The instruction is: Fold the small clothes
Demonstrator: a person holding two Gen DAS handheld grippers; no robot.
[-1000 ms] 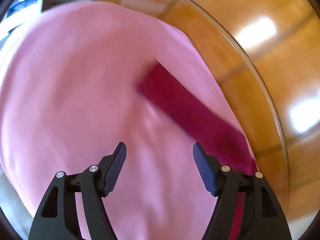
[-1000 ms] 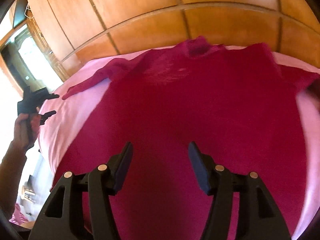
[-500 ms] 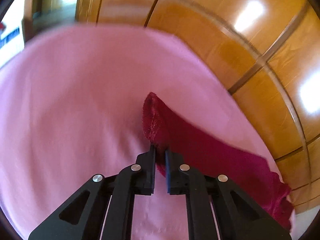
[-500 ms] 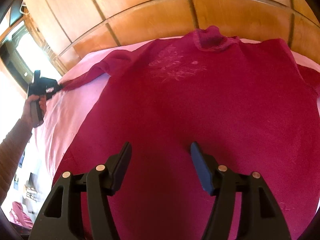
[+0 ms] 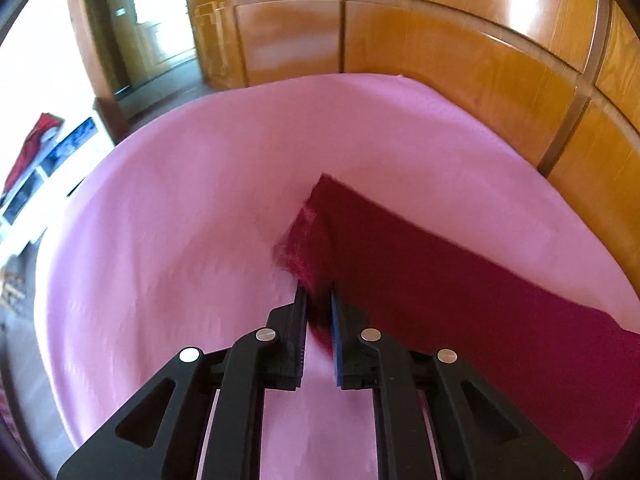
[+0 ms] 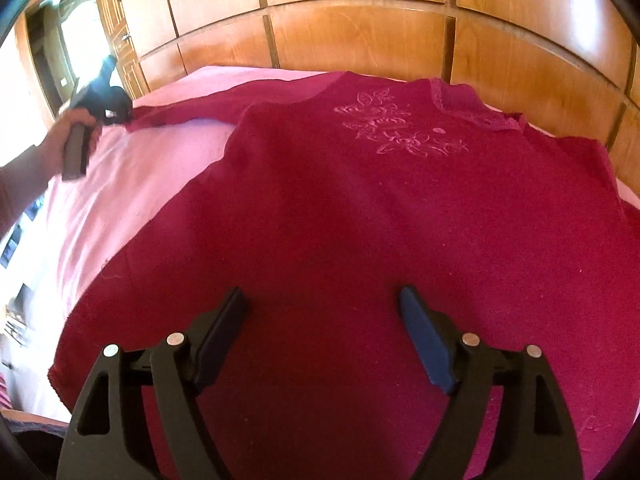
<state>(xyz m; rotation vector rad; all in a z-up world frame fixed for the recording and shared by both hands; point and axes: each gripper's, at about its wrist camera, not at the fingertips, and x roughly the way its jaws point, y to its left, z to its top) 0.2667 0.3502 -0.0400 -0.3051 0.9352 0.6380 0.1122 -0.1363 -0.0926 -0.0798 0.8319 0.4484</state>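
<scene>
Your left gripper [image 5: 318,300] pinches the sleeve cuff [image 5: 304,240] of the crimson sweater [image 6: 360,208], spread flat on the pink sheet [image 5: 180,220]. Right gripper [image 6: 322,308] hovers spread above its hem. Wood-panelled wall [image 6: 360,40] beyond.

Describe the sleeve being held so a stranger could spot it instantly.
A dark red sweater lies flat on the pink bedsheet. Its sleeve stretches sideways toward the sheet's edge. Unlike the sweater's embroidered chest, its cuff is pinched in the left tool.
</scene>
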